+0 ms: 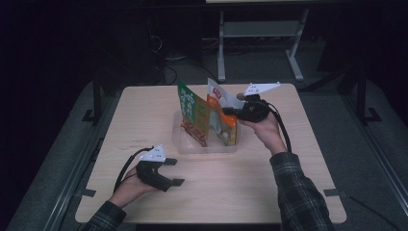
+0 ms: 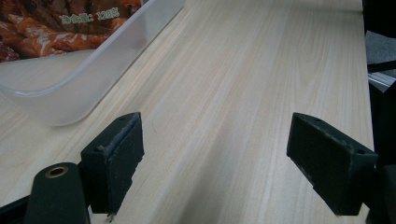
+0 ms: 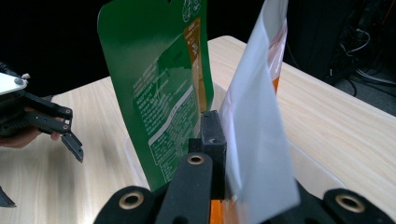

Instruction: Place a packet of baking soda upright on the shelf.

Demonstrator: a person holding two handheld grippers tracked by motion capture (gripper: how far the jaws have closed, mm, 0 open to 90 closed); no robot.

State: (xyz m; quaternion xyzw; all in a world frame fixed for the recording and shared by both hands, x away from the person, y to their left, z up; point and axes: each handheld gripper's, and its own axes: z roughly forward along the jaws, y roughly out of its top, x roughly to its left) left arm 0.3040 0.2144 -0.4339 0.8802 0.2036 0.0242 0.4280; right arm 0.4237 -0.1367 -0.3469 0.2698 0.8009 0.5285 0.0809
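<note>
The orange-and-white pouch stood in the clear tub beside the green pouch, its top clamped by my right hand-held gripper. I judged placing nearly done; release remained. My left hand-held gripper rested agape on the counter, holding nothing.

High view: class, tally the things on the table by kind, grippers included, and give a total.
Snack packets: 2, green packet and orange-and-white packet
Clear plastic tubs: 1, tub
Grippers: 2, left gripper and right gripper
Total: 5
</note>
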